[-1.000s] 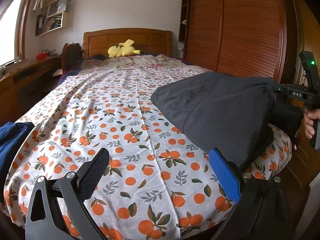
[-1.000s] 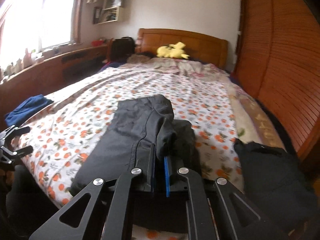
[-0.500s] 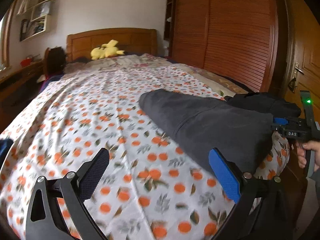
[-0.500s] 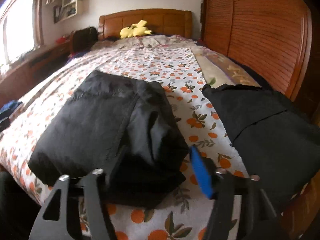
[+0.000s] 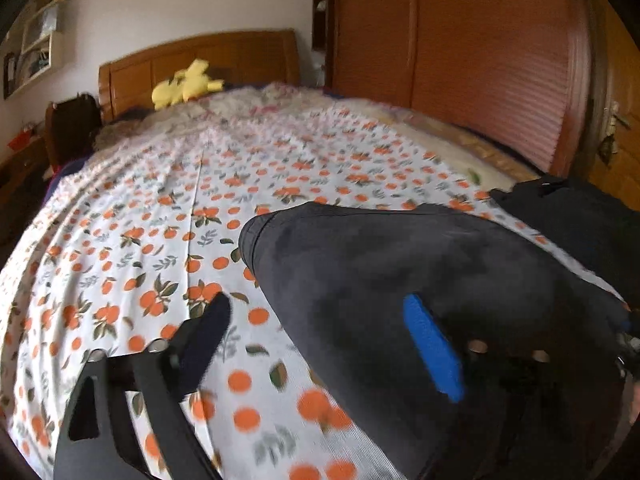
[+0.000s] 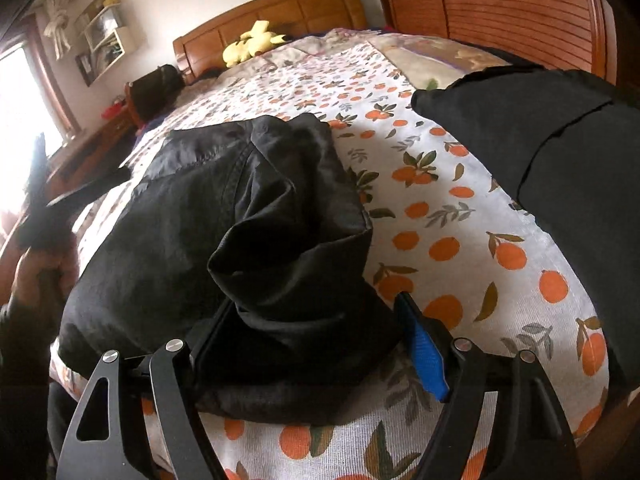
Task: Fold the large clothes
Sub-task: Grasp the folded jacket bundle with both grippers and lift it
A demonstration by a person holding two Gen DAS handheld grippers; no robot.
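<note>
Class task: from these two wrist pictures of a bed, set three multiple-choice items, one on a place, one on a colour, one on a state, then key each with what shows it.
1. Where is the plush toy?
A. by the headboard
B. on the shelf
C. on the dark garment

2. What colour is the fruit print on the sheet?
A. blue
B. orange
C. purple

3. How does the right claw stand?
A. shut on the sheet
B. out of view
C. open, fabric between its fingers

Key:
1 A: the plush toy lies by the headboard.
2 B: the sheet bears orange fruit.
3 C: the right claw has just been opening; the dark garment bunches between its fingers.
</note>
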